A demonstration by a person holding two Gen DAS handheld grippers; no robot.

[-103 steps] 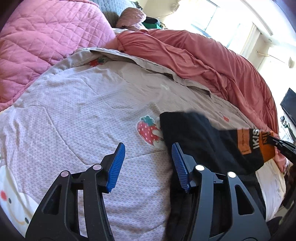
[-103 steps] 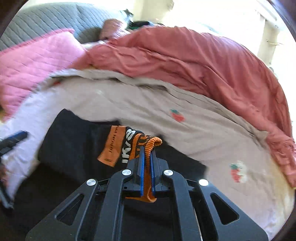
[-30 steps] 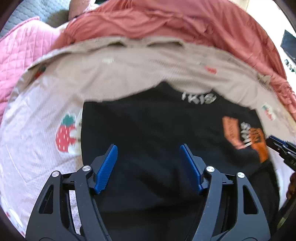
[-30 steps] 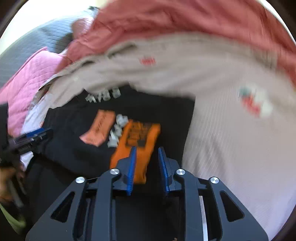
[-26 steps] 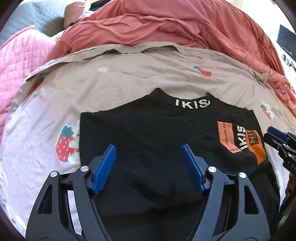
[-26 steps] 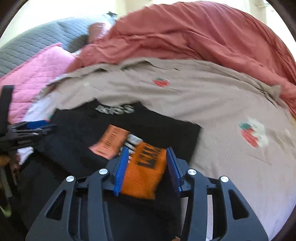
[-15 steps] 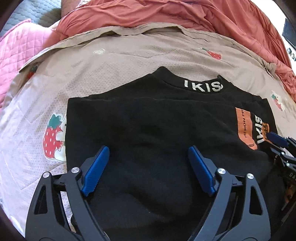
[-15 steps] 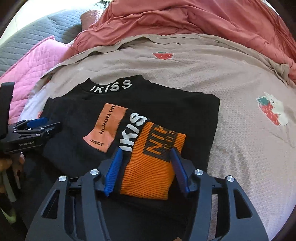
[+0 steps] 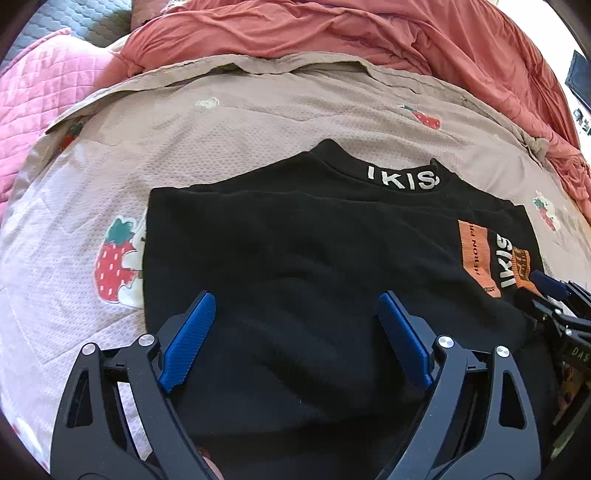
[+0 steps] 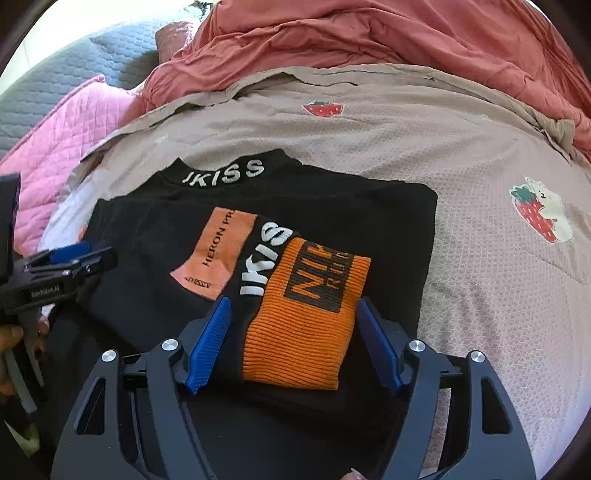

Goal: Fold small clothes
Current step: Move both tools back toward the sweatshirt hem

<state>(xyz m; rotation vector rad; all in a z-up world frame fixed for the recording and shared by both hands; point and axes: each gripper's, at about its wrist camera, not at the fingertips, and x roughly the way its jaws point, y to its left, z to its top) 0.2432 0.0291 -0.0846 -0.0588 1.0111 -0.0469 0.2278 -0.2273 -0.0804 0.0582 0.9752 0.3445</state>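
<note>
The black knit sweater with white letters [image 9: 295, 251] lies flat on the tan strawberry blanket [image 9: 258, 110], its orange ribbed cuff [image 10: 306, 321] lying loose between the right gripper's [image 10: 291, 332] opening jaws, while the left gripper [image 9: 295, 332] hangs wide apart, grasping nothing.

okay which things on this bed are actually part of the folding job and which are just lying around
Part of the job:
black sweater
its orange cuff
left gripper, open
right gripper, jaws opening around the cuff

Just lying about:
strawberry-print bedspread
red duvet
pink quilted pillow
</note>
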